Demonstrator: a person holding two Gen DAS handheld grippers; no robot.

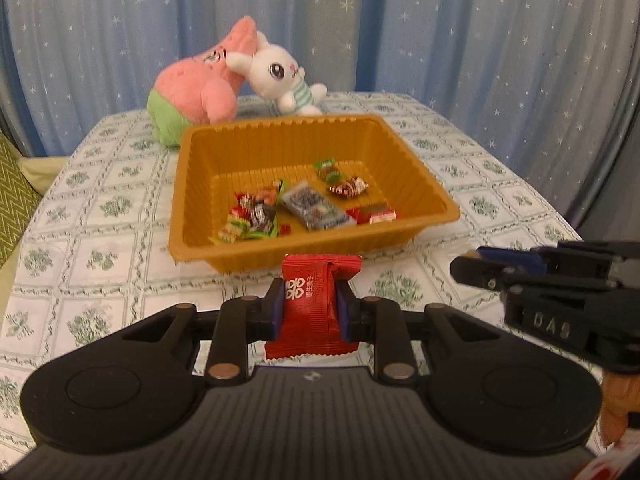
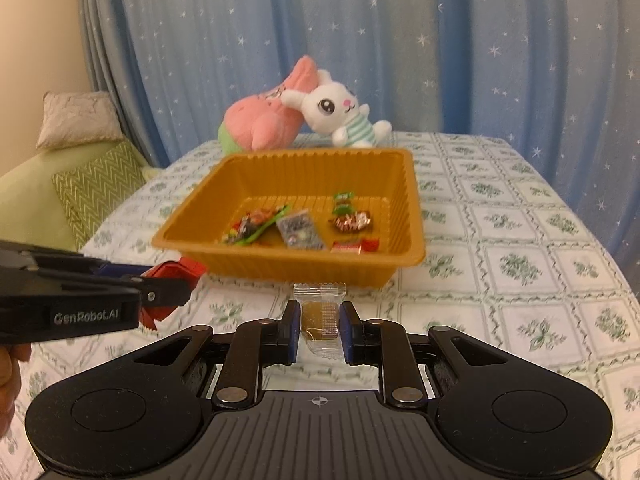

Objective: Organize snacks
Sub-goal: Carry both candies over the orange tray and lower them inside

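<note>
My left gripper is shut on a red snack packet, held upright above the tablecloth just in front of the orange tray. In the right wrist view my right gripper is shut on a small brown candy in a clear wrapper, also just short of the orange tray. Several wrapped snacks lie on the tray floor. Each gripper shows in the other's view: the right gripper at the right edge, the left gripper at the left with the red packet.
A pink plush and a white bunny plush lean together behind the tray. The table carries a green-patterned white cloth. A blue starred curtain hangs behind. Green cushions sit off the table's left side.
</note>
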